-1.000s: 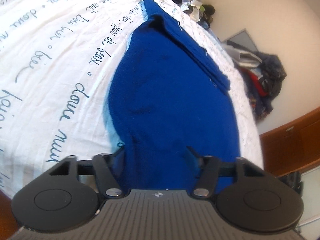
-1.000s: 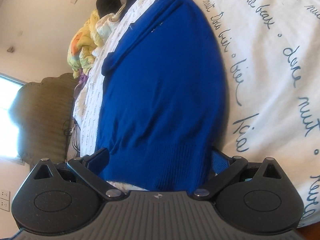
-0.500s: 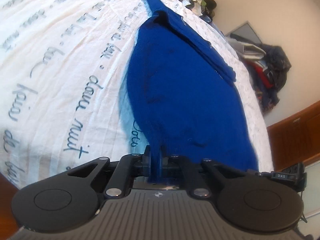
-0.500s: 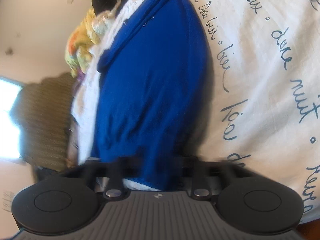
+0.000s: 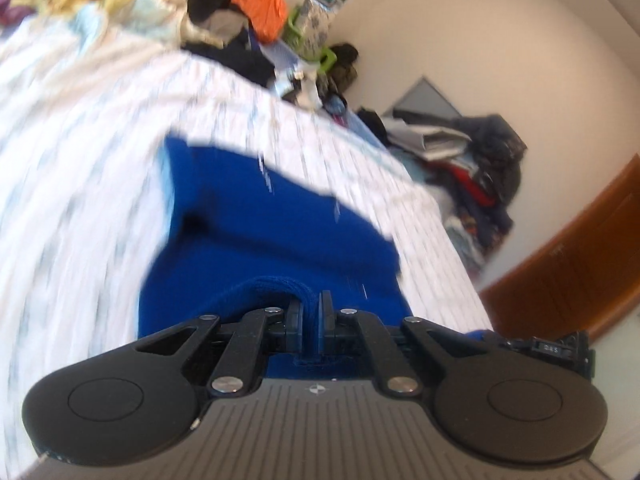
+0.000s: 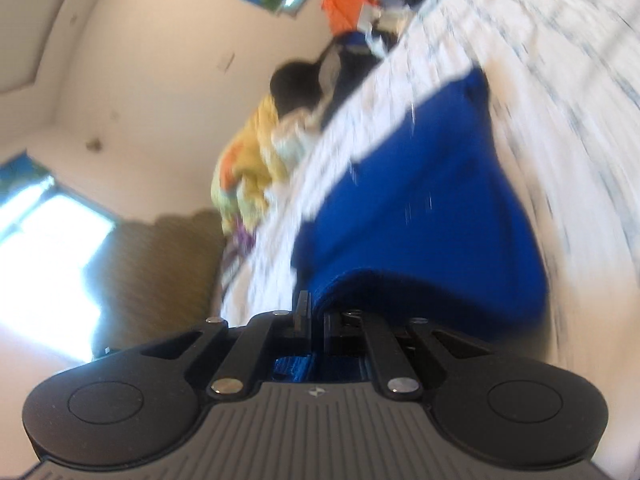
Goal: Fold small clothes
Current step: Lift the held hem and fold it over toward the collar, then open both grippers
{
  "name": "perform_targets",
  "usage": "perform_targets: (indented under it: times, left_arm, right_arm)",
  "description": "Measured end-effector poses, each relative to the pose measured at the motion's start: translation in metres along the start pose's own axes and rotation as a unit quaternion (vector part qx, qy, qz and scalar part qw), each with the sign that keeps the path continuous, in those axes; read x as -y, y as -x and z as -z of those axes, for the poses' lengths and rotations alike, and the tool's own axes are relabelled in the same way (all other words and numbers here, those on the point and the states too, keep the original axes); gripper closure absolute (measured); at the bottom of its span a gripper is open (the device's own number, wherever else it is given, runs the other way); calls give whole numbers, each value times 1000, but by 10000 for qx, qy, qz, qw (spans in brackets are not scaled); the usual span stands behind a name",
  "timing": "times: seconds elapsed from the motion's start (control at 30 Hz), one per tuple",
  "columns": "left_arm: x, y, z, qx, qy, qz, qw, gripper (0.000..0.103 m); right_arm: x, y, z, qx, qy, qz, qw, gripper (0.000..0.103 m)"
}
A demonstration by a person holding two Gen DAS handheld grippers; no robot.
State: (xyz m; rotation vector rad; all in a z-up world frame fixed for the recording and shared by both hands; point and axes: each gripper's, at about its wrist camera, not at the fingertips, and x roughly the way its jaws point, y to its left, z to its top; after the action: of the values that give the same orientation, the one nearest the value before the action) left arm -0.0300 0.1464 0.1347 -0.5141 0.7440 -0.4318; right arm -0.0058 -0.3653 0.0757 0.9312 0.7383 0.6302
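Note:
A royal blue knit sweater [image 5: 276, 236] lies on a white bed sheet with script lettering [image 5: 80, 184]. My left gripper [image 5: 309, 312] is shut on the sweater's ribbed hem and holds it lifted over the rest of the garment. My right gripper [image 6: 316, 320] is shut on the other end of the same hem, and the sweater [image 6: 432, 200] stretches away from it toward the far edge of the bed. The near part of the sweater is doubled over the far part. Both views are motion-blurred.
A pile of yellow, black and orange clothes [image 5: 168, 4] sits at the far end of the bed and also shows in the right wrist view [image 6: 256, 160]. A heap of dark clothes [image 5: 480, 168] lies by the wall. A wooden door [image 5: 580, 256] stands at right.
Both grippers closed on the sweater's hem, then lifted and carried it forward over the garment. The view swung up from the sheet toward the far end of the bed.

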Motion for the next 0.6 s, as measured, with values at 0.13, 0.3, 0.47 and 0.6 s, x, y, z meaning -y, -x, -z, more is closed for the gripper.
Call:
perform_targets:
  times: [0.13, 0.3, 0.47, 0.6]
  left_arm:
    - [-1, -60, -66, 189, -187, -180, 9995, 99]
    - [-19, -143, -127, 152, -83, -562, 9983, 99]
    - [-44, -213, -152, 121, -202, -1138, 9932, 94]
    - [-56, -203, -146, 476, 50, -1361, 9895, 15]
  right_arm:
    - [26, -48, -71, 179, -201, 68, 9996, 98]
    - [67, -118, -142, 282, -624, 235, 9974, 98]
    - [118, -165, -177, 428, -1340, 701, 9876, 75]
    - [121, -145, -177, 865, -1334, 695, 9848, 17]
